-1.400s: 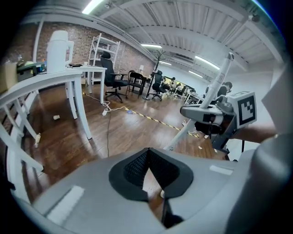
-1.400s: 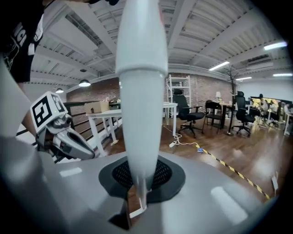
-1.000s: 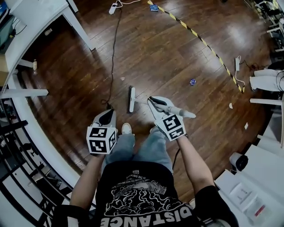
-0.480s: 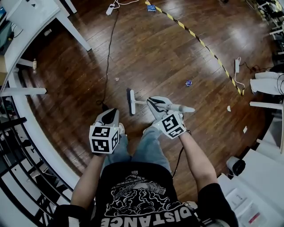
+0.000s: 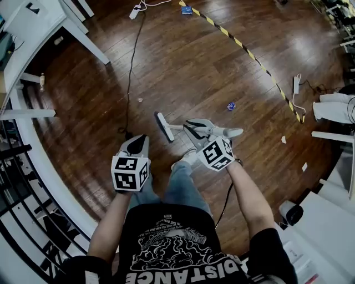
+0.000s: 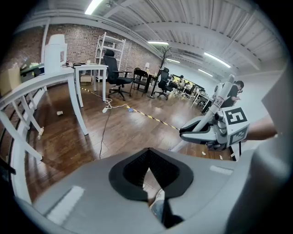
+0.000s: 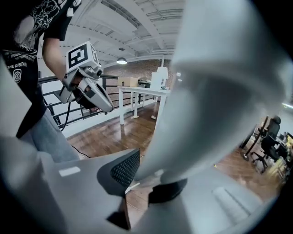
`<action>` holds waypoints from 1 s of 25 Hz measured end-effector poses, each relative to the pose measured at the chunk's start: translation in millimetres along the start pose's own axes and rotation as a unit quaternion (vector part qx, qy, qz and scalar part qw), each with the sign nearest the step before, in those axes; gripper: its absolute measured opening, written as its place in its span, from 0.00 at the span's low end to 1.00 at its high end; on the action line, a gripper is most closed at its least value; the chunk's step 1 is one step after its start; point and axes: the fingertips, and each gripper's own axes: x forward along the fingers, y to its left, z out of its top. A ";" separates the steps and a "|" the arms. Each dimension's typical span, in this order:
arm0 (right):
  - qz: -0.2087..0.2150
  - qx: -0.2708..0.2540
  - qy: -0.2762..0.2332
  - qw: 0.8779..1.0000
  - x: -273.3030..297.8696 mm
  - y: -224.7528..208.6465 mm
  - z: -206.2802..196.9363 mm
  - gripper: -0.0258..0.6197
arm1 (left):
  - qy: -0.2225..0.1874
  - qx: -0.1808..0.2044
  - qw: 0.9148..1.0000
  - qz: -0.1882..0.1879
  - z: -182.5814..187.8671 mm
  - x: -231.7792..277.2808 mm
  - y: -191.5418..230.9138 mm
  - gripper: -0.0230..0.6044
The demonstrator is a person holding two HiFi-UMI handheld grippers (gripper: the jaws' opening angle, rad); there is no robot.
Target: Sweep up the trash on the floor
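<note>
1. Wooden floor (image 5: 183, 61) is filling most of the head view. A yellow-black tape line (image 5: 249, 52) is running diagonally across it, and a black cable (image 5: 131, 66) is trailing down from a power strip (image 5: 135, 11).
2. White bench (image 5: 33, 22) is standing at the top left, well apart from the trash.
3. Person is standing mid-floor, holding one claw in each hand.
4. Broom (image 5: 162, 126) is resting its head on the floor just ahead of the person's feet. Its white handle is angling back to the right and filling much of the right gripper view (image 7: 215, 91).
5. Right claw (image 5: 194, 128) is clamping the broom handle, with the jaws closed around it (image 7: 146, 183).
6. Left claw (image 5: 136, 145) is hanging beside the person's left leg. Its jaws are meeting at the tips with nothing between them (image 6: 147, 160), and it is not touching the broom.
7. Trash:
   - A blue wad (image 5: 231, 106) is lying on the floor, near the broom handle and to the right of the broom head.
   - A small pale scrap (image 5: 140, 100) is lying near the cable.
   - A white scrap (image 5: 283, 140) is lying further right, below the tape line.
</note>
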 end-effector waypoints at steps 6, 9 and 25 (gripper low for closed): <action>-0.010 0.020 -0.005 1.000 -29.3 -37.2 -31.3 0.12 | -0.001 0.014 1.000 -0.009 20.1 29.9 -45.9 0.05; -0.020 0.030 -0.003 0.999 -45.4 -59.0 -47.3 0.12 | 0.000 0.020 1.000 -0.013 28.0 44.4 -67.6 0.05; -0.091 0.060 0.021 0.994 -134.5 -161.8 -123.7 0.12 | 0.015 0.050 0.998 -0.032 50.2 91.0 -152.8 0.05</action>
